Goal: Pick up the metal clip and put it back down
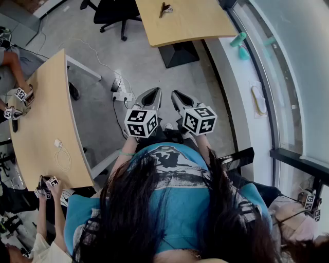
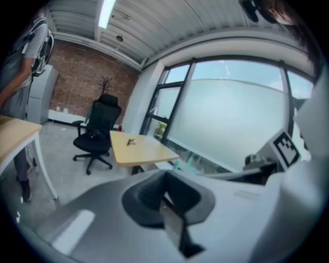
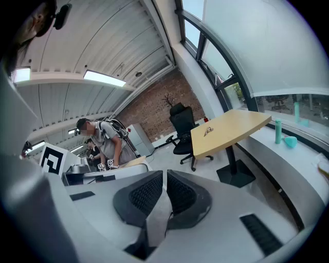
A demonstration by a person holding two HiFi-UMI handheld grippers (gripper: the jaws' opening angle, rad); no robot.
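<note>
The metal clip (image 1: 165, 8) lies near the far edge of a light wooden table (image 1: 190, 23) at the top of the head view, well away from both grippers. It shows small on that table in the left gripper view (image 2: 131, 142) and in the right gripper view (image 3: 208, 131). My left gripper (image 1: 149, 96) and right gripper (image 1: 179, 98) are held side by side close to my body, above the grey floor. Both point toward the table. The left gripper (image 2: 165, 181) has its jaws together with nothing in them. The right gripper (image 3: 164, 177) shows only a thin slit and holds nothing.
A black office chair (image 1: 110, 13) stands left of the clip's table. A second wooden table (image 1: 46, 118) runs along the left, with a white cable (image 1: 61, 154) on it and other people's hands at its edge. A power strip (image 1: 122, 95) lies on the floor. A teal bottle (image 1: 238, 39) sits on the window ledge at right.
</note>
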